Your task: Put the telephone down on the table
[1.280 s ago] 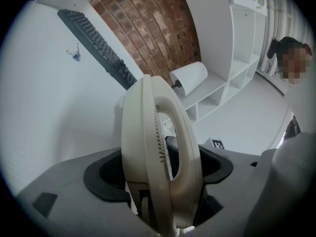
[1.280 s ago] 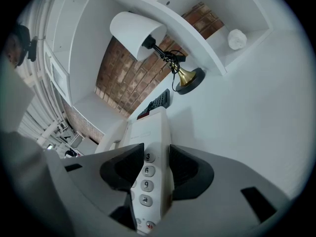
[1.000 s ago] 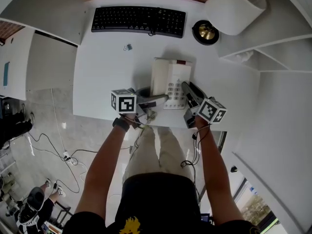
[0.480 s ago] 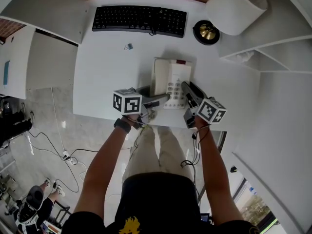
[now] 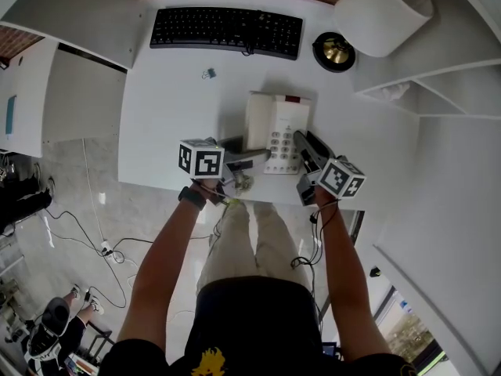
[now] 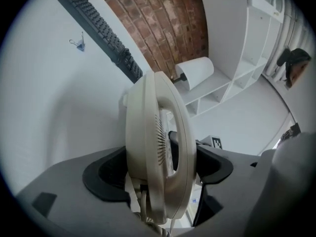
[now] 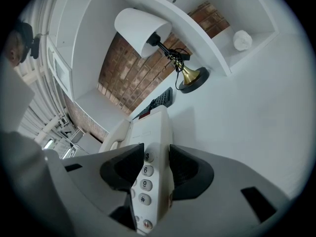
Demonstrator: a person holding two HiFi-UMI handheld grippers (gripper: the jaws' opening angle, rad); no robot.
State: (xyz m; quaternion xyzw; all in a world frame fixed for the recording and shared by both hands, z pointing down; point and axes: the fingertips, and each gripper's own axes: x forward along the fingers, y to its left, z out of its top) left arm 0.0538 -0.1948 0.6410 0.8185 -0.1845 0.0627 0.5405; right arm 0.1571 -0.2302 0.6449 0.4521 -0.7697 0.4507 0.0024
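Left gripper [image 6: 160, 169] has tilted, pinching the cream plastic handset [image 6: 157, 127].
Right gripper's [image 7: 157, 168] view shows it clamping the telephone's [image 7: 152, 127] keypad edge.

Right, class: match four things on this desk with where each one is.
Things: 1 keyboard; 2 binder clip; 3 telephone handset; 4 lamp.
Places: A clamped in the left gripper; B right of the keyboard; C along the table's far edge; D lying loose just in front of the keyboard.
Pairs: 1-C, 2-D, 3-A, 4-B.
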